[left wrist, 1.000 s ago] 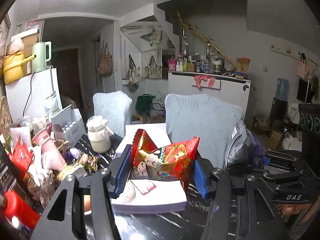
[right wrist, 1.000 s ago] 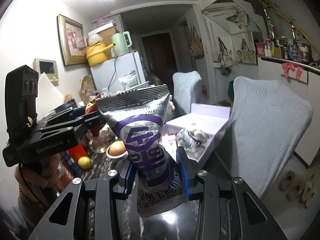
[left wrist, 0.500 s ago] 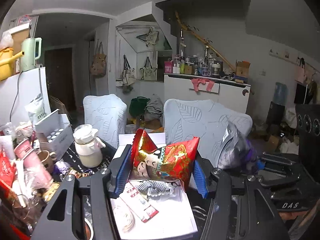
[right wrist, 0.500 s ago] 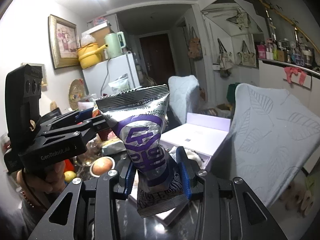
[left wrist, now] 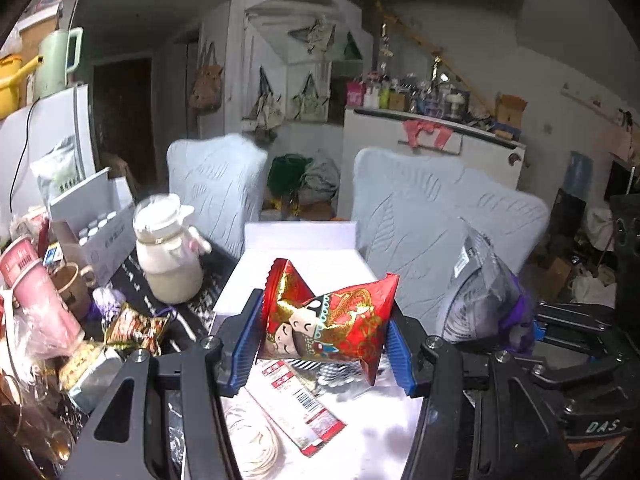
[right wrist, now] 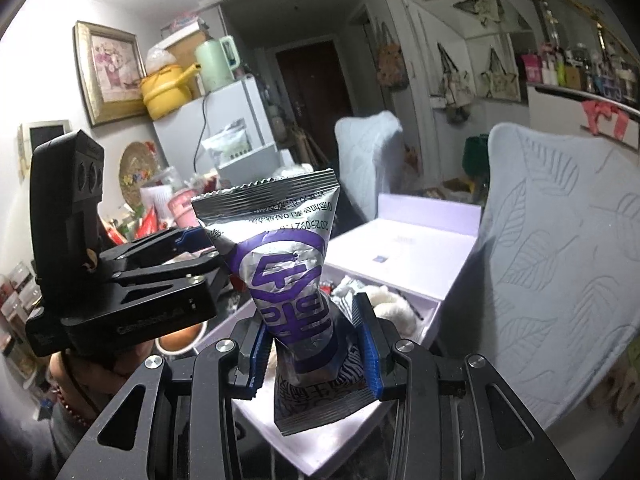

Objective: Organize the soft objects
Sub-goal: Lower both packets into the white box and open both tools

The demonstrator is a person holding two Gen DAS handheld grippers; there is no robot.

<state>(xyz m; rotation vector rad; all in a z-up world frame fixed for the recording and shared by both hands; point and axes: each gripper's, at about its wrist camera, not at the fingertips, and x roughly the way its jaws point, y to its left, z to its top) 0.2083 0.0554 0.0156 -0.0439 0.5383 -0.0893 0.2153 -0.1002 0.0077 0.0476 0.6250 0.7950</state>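
Note:
My left gripper [left wrist: 322, 344] is shut on a red snack packet [left wrist: 328, 320] and holds it over an open white box [left wrist: 304, 276] that holds a red-and-white sachet [left wrist: 300, 408] and other small items. My right gripper [right wrist: 316, 344] is shut on a silver-and-purple snack packet [right wrist: 288, 276], upright above the same white box [right wrist: 404, 248], which holds a white fluffy item [right wrist: 384, 300]. The silver packet also shows at the right in the left wrist view [left wrist: 480, 292]. The left gripper's body shows at the left in the right wrist view [right wrist: 132, 292].
A cream jar [left wrist: 168, 256], a mug [left wrist: 74, 284], a pink cup [left wrist: 36, 300] and loose wrappers [left wrist: 132, 328] crowd the dark table left of the box. Two pale blue chairs [left wrist: 436, 220] stand behind it. A white fridge [right wrist: 216, 120] stands at the back left.
Both grippers have moved forward over the white box with their packets still held. The box's contents now show beneath the left gripper.

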